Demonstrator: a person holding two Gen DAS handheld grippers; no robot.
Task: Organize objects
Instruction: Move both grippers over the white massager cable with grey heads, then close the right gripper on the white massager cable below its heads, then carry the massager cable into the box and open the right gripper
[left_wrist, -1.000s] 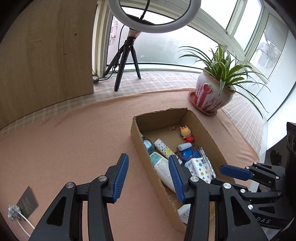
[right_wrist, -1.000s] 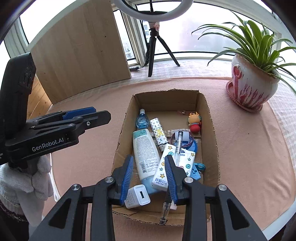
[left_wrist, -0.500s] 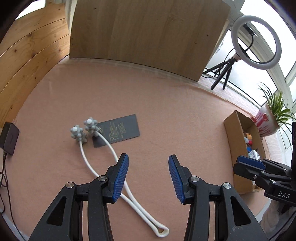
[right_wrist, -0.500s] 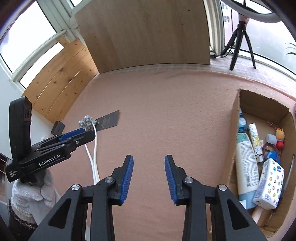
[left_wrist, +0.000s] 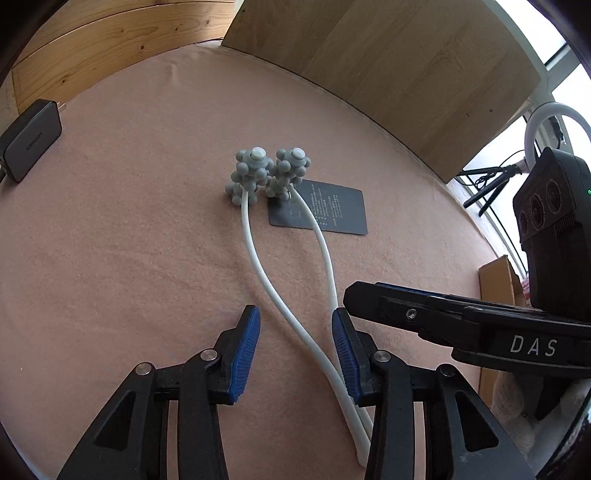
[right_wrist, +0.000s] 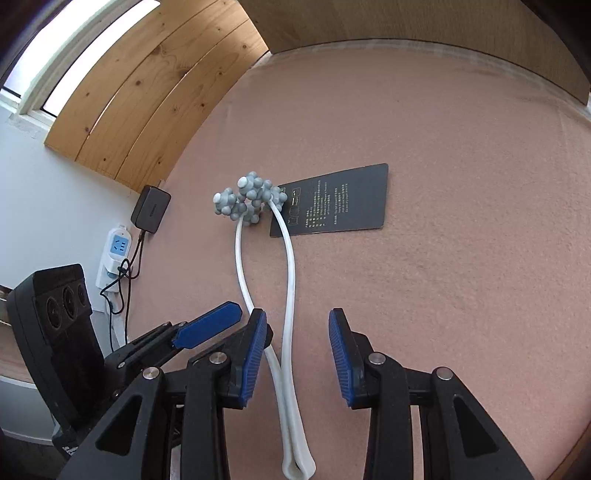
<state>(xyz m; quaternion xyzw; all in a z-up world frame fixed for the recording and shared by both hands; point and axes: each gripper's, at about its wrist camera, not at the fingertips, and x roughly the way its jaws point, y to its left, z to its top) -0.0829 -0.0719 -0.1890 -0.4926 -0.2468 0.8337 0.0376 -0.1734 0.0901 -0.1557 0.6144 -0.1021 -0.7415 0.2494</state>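
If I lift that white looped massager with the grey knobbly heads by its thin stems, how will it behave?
The massager will probably flex: its two white stems are long, thin and already curved. The knobbly heads look like the bulkiest part, so that end may sag or swing. The smooth, round stems could slip or twist between the pads.

A white looped massager (left_wrist: 295, 291) lies flat on the pink cloth at centre frame, its two thin arms running up to grey knobbly ball heads (left_wrist: 269, 173). One head rests on the corner of a dark printed card (left_wrist: 332, 212) lying flat, centre-right.
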